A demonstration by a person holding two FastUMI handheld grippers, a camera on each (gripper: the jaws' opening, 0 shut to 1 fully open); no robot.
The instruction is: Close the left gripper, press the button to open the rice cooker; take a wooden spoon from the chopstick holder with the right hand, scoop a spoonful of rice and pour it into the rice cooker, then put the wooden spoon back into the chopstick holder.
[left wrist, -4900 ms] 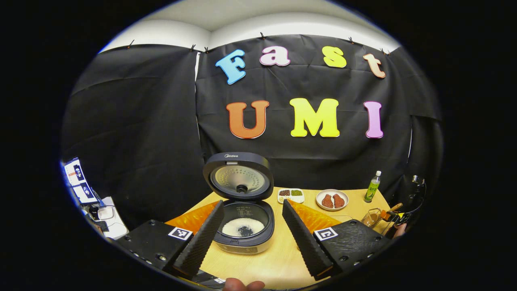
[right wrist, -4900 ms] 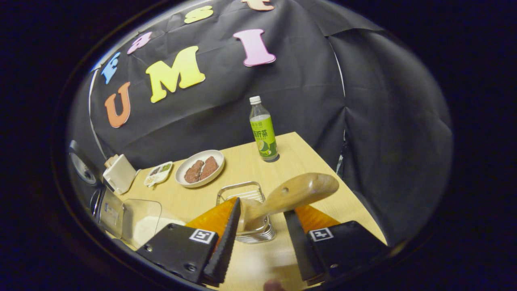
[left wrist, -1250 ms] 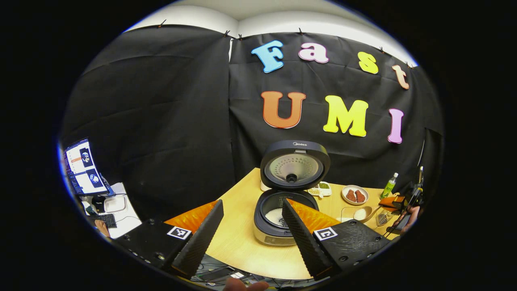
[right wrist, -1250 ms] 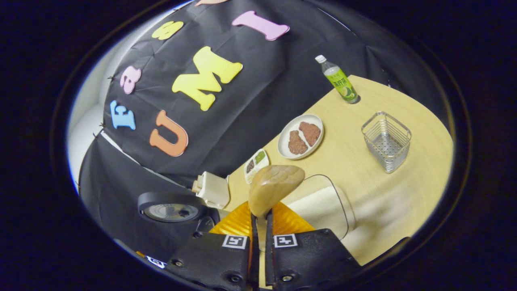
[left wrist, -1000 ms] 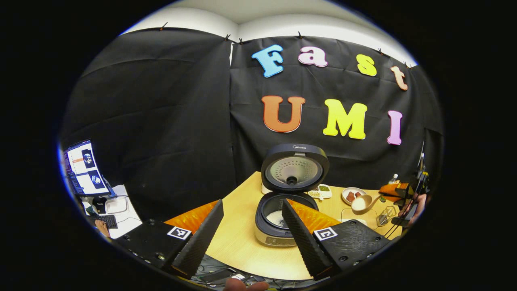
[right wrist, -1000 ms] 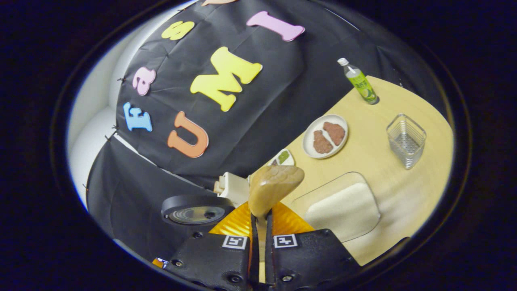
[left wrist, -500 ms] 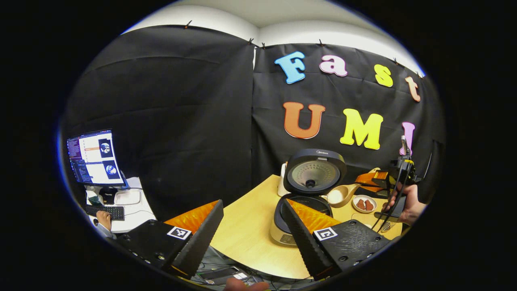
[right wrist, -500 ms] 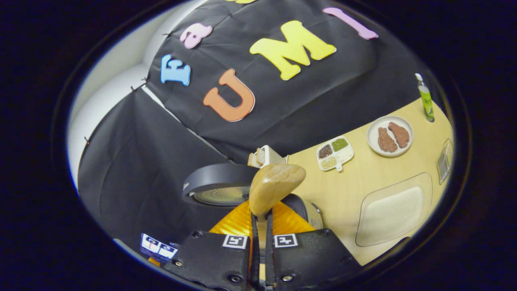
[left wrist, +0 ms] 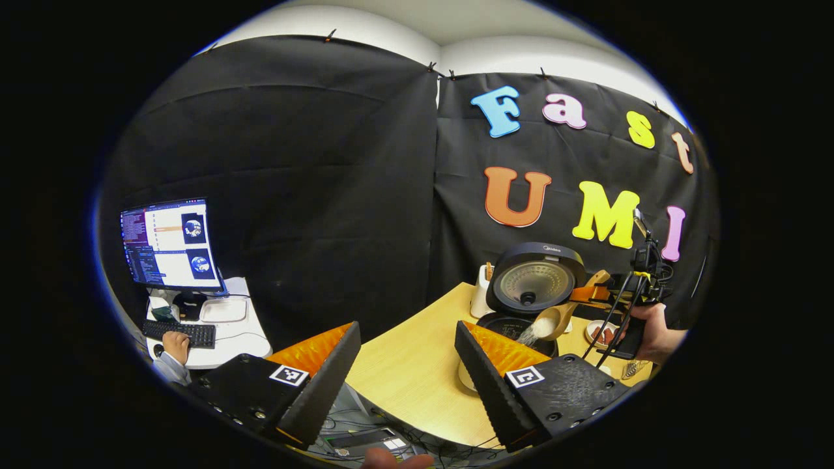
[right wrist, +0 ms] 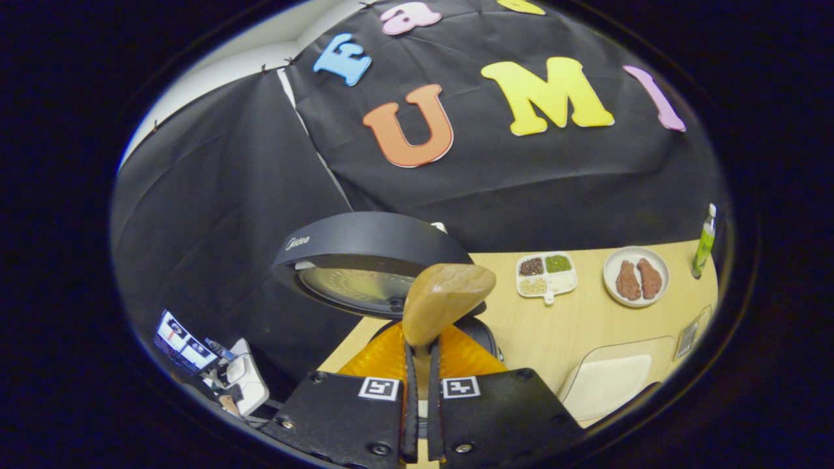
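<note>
At right of the left gripper view, the right gripper (right wrist: 421, 391), pinching the light wooden spoon (left wrist: 559, 317), tips white rice into the open black rice cooker (left wrist: 535, 286); grains could miss the pot if it drifts, while the left gripper (left wrist: 407, 371) hangs spread

Left gripper view: set back off the desk (left wrist: 404, 384) corner, facing the rice cooker (left wrist: 535, 281) from afar. Right gripper view: close above that rice cooker (right wrist: 365, 260), angled down — shared ground being cooker, desk (right wrist: 573, 326), booth wall.
</note>
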